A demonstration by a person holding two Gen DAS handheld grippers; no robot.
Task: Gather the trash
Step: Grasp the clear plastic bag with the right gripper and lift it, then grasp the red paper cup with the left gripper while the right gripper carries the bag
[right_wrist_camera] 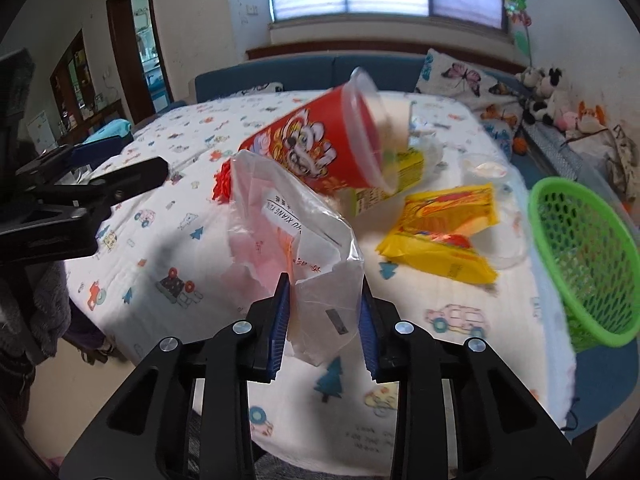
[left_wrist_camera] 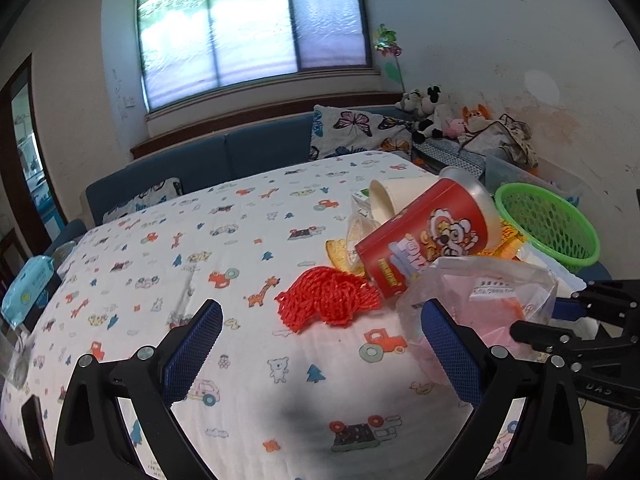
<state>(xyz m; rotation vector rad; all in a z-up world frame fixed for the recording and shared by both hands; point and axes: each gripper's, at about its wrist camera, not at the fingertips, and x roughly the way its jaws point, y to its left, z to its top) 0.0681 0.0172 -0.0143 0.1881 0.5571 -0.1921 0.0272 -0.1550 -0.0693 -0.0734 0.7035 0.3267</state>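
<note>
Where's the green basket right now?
The green mesh basket sits at the table's right edge in both wrist views, empty as far as shows, just right of the yellow snack wrapper and beyond the red cup.

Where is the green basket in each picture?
Left wrist view: the green basket sits at the right edge, behind the red cup.
Right wrist view: the green basket sits at the far right edge, tilted, right of the yellow wrapper.
Shared landmark: the red cup.
</note>
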